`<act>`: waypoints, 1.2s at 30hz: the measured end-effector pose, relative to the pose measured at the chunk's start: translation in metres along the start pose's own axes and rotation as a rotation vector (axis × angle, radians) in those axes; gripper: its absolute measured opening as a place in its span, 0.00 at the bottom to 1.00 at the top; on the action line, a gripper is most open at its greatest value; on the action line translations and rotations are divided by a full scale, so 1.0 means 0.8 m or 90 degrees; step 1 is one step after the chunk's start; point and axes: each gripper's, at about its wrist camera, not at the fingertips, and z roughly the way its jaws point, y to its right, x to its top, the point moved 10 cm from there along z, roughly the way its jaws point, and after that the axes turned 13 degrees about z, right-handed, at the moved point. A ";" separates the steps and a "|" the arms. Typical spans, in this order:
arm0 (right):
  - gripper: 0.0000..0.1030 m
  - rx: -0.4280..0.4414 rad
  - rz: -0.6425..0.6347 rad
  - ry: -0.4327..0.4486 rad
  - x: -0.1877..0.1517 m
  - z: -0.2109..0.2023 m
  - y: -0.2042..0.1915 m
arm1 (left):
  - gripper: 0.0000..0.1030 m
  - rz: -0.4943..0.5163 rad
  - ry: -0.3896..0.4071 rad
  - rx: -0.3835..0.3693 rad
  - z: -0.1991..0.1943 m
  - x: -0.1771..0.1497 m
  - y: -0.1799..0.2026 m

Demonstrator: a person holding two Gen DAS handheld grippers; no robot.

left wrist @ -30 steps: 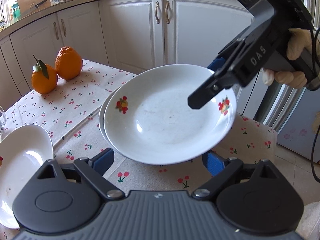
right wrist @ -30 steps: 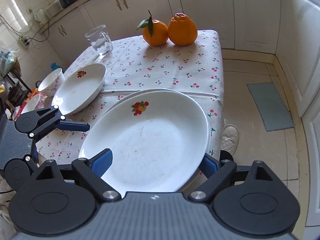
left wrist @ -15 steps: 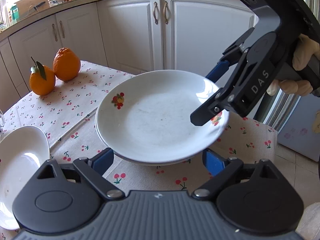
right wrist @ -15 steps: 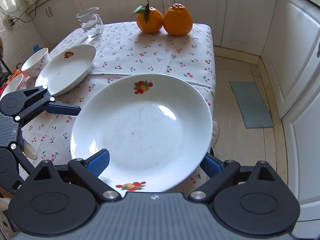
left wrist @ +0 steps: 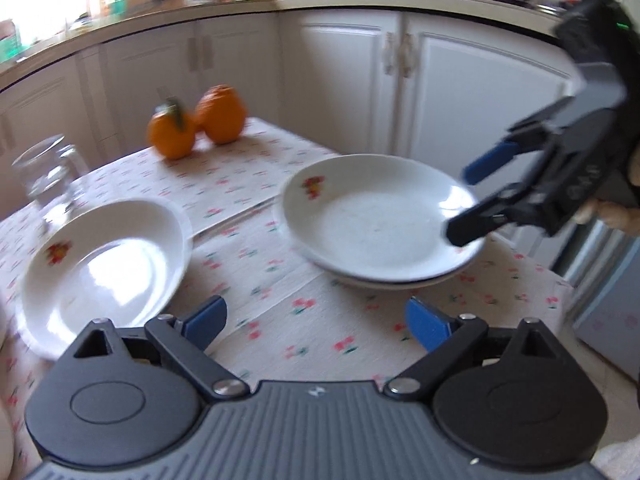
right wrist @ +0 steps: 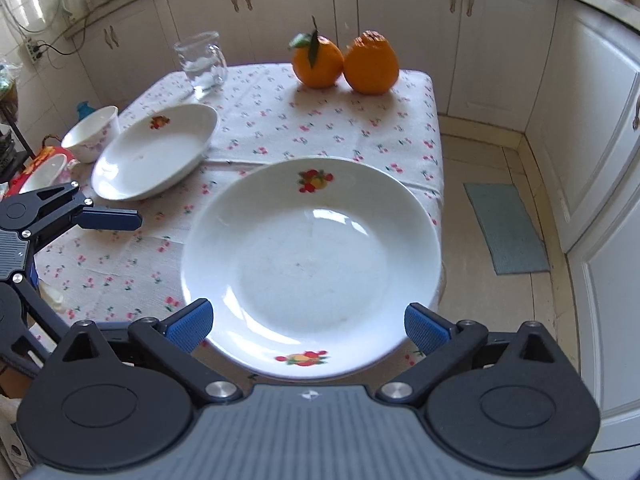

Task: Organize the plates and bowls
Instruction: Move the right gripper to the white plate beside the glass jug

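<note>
Right claw (right wrist: 306, 324) is opening its jaws right now, and the blue pads sit on each side of the top plate (right wrist: 312, 264) without pressing on it. A second ago that plate was tipped up in the air over another plate. Now it lies flat on the plate underneath, near the lower middle of the right wrist view, close to the right edge of the worktop (right wrist: 280, 120). In the left wrist view you can see the rim of the bottom plate (left wrist: 400, 282) peeking out under it, so the two make a little stack. The right claw (left wrist: 466, 204) shows there at the right side of the frame, let go and just beside the stack's rim. The left claw (left wrist: 316, 322) is wide apart too and holds nothing; its view has swung over so a third plate (left wrist: 100, 260) now fills the lower left. That plate sits alone, apart from the stack, with a glass (left wrist: 50, 178) behind it. A small bowl (right wrist: 94, 132) waits at the far left of the right wrist view. So one plate looks done. I think the lone plate comes next, and the left claw looks best placed for it. Two oranges (right wrist: 346, 64) sit at the far end, out of the way.
</note>
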 end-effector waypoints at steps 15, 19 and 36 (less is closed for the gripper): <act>1.00 0.070 -0.150 0.023 -0.011 0.001 -0.131 | 0.97 -0.175 -0.081 0.176 -0.013 -0.106 -0.101; 1.00 0.088 -0.164 0.025 -0.005 0.010 -0.156 | 1.00 -0.177 -0.075 0.175 -0.009 -0.104 -0.104; 1.00 0.098 -0.228 -0.009 0.058 0.065 -0.184 | 1.00 -0.227 -0.087 0.229 0.013 -0.098 -0.146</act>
